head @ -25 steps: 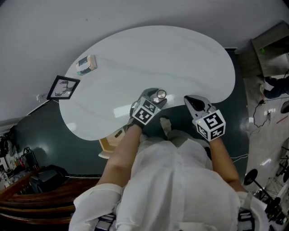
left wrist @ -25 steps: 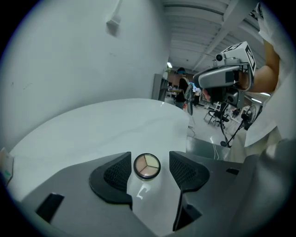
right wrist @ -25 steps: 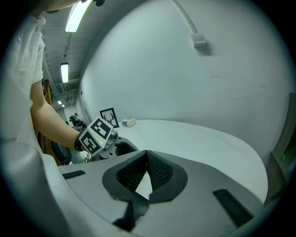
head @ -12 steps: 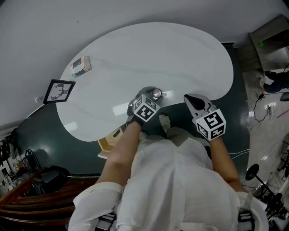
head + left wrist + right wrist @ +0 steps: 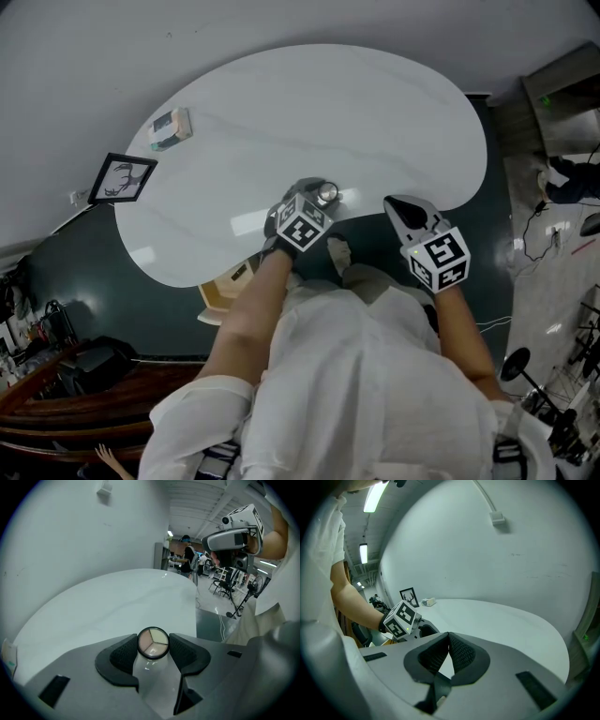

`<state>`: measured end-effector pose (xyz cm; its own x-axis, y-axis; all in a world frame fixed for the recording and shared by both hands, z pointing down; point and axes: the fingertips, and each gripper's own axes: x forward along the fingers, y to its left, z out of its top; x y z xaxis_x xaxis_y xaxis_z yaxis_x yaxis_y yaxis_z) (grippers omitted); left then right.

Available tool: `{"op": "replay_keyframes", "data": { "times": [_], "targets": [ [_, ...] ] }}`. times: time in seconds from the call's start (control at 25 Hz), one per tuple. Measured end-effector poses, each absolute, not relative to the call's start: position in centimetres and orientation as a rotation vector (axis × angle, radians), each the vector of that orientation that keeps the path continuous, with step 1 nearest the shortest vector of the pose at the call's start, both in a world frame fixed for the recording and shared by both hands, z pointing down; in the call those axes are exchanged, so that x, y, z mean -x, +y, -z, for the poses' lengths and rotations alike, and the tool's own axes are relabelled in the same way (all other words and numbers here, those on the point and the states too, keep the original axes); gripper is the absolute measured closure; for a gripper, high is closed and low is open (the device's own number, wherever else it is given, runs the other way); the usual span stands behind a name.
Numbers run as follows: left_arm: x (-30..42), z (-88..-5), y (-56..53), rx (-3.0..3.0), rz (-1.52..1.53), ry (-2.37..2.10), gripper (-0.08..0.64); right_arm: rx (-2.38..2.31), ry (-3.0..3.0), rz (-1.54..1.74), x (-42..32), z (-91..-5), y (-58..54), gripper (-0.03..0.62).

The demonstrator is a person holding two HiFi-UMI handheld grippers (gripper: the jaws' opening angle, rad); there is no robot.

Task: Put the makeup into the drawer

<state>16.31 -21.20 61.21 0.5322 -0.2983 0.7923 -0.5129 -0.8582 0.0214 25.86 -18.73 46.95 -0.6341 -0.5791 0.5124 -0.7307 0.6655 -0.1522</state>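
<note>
A small round makeup compact (image 5: 153, 643) with a three-part pan of pale colours lies on the white table (image 5: 328, 112) near its front edge. My left gripper (image 5: 153, 644) points down at it. The jaws have just been closing, and both pads now touch the compact's black rim. The head view shows the compact (image 5: 327, 194) at the tips of that gripper (image 5: 317, 190). My right gripper (image 5: 405, 208) hovers off the table's front edge, shut with nothing between its pads (image 5: 459, 653). An open light wooden drawer (image 5: 225, 286) sticks out below the table edge, left of my arm.
A small boxed item (image 5: 172, 127) lies at the table's far left, and a framed deer picture (image 5: 122, 179) stands beside it. A grey wall runs behind the table. Cables and stands clutter the floor at right (image 5: 562, 234).
The left jaws have drawn in around the compact. The right gripper has stayed where it was. The head camera has shifted slightly.
</note>
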Motion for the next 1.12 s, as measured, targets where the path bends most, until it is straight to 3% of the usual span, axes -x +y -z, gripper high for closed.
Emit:
{"op": "replay_keyframes", "data": {
  "times": [0.4,1.12],
  "targets": [
    [-12.9,-56.4,-20.2,-2.518,-1.088,-0.844,0.334,-0.903,-2.501,-0.447,-22.0,-46.6,-18.5,0.583],
    [6.2,-52.4,-9.5,-2.202,-1.002,-1.325,0.336,-0.356,-2.629,-0.313,-3.8,-46.4,-14.7,0.583]
  ]
}}
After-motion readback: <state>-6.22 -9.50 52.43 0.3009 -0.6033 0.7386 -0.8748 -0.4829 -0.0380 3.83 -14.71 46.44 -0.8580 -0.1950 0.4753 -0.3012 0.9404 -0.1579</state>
